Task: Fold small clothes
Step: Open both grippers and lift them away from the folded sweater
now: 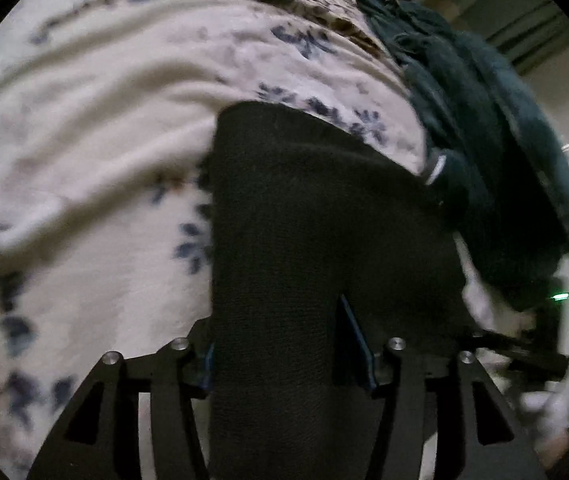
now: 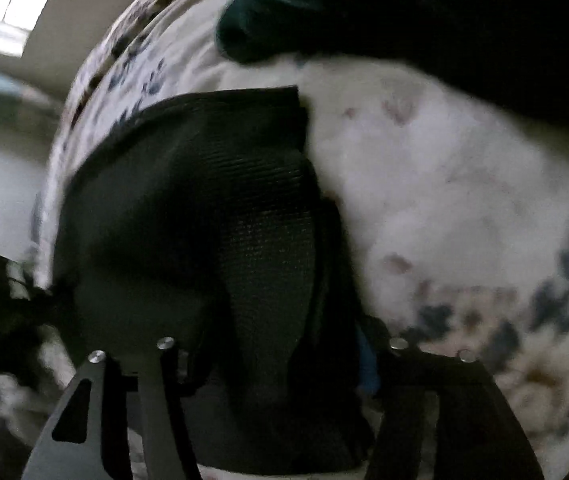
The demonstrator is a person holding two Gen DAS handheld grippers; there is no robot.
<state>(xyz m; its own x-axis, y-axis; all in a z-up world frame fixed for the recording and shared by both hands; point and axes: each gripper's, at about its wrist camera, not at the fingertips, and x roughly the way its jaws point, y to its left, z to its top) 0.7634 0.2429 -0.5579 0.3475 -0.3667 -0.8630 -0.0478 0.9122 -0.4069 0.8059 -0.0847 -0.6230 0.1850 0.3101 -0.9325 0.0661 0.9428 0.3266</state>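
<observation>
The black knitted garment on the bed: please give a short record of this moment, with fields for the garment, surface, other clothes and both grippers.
garment: black knitted garment, lying flat, edge folded over
surface: white bedcover with blue flower print
other clothes: dark green fleece pile, beside the garment
left gripper: open, garment between its jaws
right gripper: open, garment between its jaws

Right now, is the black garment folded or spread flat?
Folded. In the right wrist view the black garment lies doubled on the floral bedspread, one layer over another, edges stepped.
</observation>
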